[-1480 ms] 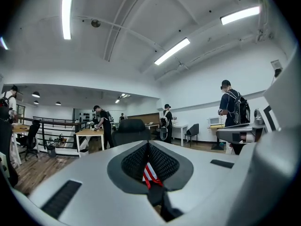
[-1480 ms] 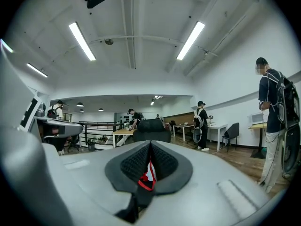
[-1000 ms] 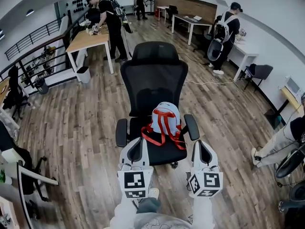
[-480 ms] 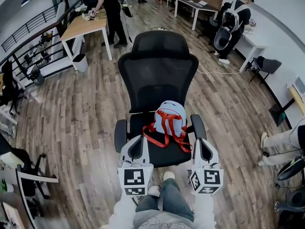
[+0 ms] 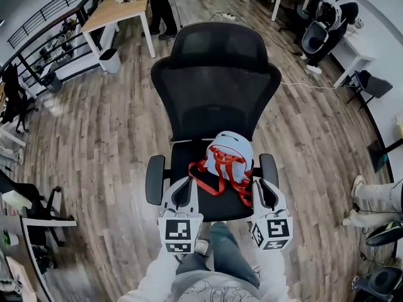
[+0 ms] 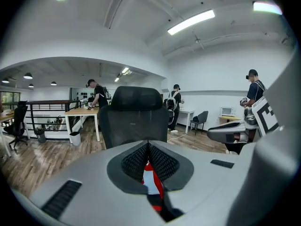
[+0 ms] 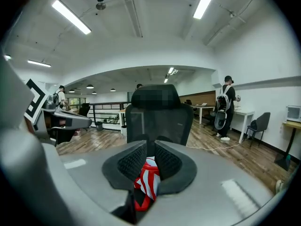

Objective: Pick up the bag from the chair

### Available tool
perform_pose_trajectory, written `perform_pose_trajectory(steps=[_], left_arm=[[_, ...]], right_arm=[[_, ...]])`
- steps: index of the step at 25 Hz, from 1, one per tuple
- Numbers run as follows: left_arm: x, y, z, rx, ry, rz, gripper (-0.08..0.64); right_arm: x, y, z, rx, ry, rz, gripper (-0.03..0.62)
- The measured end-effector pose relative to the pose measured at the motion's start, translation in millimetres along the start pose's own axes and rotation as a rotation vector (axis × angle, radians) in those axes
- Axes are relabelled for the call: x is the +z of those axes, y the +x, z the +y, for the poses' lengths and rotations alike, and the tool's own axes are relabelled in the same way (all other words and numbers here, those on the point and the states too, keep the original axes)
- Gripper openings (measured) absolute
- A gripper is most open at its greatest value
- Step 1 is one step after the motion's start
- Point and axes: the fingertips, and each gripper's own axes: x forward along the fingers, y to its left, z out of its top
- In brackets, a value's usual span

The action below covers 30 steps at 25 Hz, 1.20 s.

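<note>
A light-blue bag (image 5: pixel 228 153) with red straps (image 5: pixel 217 181) lies on the seat of a black office chair (image 5: pixel 214 87), toward the seat's right side. My left gripper (image 5: pixel 183 182) hovers over the seat's front edge, just left of the straps, with its pads touching at the tips and nothing in them. My right gripper (image 5: pixel 262 182) sits by the right armrest (image 5: pixel 269 170), beside the bag, its pads a narrow gap apart and empty. In the left gripper view the bag (image 6: pixel 151 182) shows below the jaws. In the right gripper view the bag (image 7: pixel 146 182) shows the same way.
The floor is wood planks. A wooden table (image 5: pixel 116 11) with a person beside it stands at the back left, and a bin (image 5: pixel 109 60) is near it. Another person (image 5: pixel 327 17) stands by white desks at the back right. A cable (image 5: pixel 315 87) crosses the floor. My leg (image 5: pixel 220 257) is under the grippers.
The view has closed in on the chair, which is now larger and nearer. Both grippers have moved forward up to the seat's front, flanking the bag's straps. Their jaws look unchanged.
</note>
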Motion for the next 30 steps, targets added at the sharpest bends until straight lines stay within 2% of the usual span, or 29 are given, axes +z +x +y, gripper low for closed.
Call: perform_pose_trajectory(steps=[9,13,15,18,22,30], left_arm=[[-69,80,-9,0.017,-0.022,0.185,0.006],[-105,99,-11,0.010,-0.026,0.281,0.006],[-120,107,-10,-0.007,-0.045,0.303,0.006],[-142,121,-12,-0.054,-0.061,0.310,0.043],[-174,144,-25,-0.162,-0.050,0.328,0.101],[-229,188,-30,-0.374,-0.036,0.341,0.175]], right_arm=[[-64,72,-26,0.187,-0.011,0.169,0.078],[-98,91,-22,0.268,-0.016,0.242,0.097],[-115,101,-17,0.294,-0.020,0.273,0.103],[-139,114,-10,0.320,-0.021,0.301,0.107],[-172,127,-10,0.338,-0.040,0.352,0.122],[-222,157,-12,0.305,-0.038,0.393,0.141]])
